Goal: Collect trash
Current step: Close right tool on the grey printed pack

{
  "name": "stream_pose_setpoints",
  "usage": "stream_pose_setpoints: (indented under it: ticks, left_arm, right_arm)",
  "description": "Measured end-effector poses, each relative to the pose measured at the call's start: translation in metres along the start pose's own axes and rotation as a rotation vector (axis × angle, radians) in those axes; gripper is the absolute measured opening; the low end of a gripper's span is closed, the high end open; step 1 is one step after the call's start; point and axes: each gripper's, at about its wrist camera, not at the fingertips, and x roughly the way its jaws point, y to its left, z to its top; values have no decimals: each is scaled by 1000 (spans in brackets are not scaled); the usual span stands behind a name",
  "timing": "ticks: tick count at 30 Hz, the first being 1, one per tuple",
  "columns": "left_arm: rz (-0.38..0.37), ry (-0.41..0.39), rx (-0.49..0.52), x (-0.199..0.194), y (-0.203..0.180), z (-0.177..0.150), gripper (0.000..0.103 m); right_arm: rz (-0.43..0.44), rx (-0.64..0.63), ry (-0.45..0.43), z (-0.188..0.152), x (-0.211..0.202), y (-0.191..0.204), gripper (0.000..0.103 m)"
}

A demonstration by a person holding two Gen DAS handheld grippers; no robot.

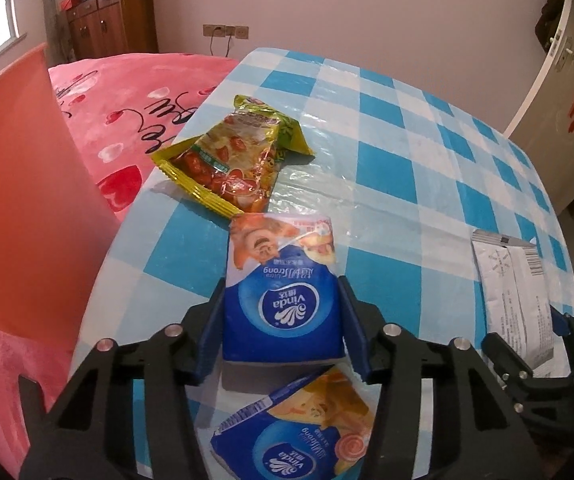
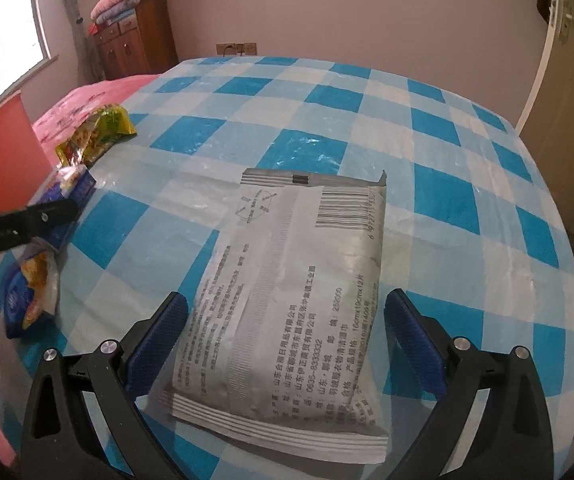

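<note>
Tongs on the left (image 1: 282,280): shut on both sides of the blue tissue pack (image 1: 283,296), holding it up a little off the table (image 1: 407,160), probably to carry it over to the orange bin (image 1: 19,200) close by on the left. Right under it, flat on the checked cloth: a second tissue pack (image 1: 291,428). Farther back, near the table's edge: a crinkly yellow snack bag (image 1: 231,152), not picked up yet. Tongs on the right (image 2: 287,298): wide open, one finger on each side of the grey packet (image 2: 299,264), not touching it. Lying flat, so likely best pinched at the sides. Could slip if grabbed too softly.
</note>
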Motion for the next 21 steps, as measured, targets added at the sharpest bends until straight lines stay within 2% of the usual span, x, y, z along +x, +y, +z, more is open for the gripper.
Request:
stream_pose_setpoints:
  ticks: [3, 4, 13, 21]
  left_arm:
    - [-5, -3, -1, -1, 2, -1, 53]
    - [-7, -3, -3, -2, 3, -2, 53]
    - [-11, -35, 4, -16, 9, -5, 53]
    - [-25, -56, 25, -27, 11, -10, 53]
  right_arm:
    - [2, -1, -8, 0, -1, -1, 90]
    - [2, -3, -18, 0, -3, -1, 82]
    - [23, -14, -34, 0, -9, -3, 69]
    - [34, -41, -60, -2, -17, 2, 64]
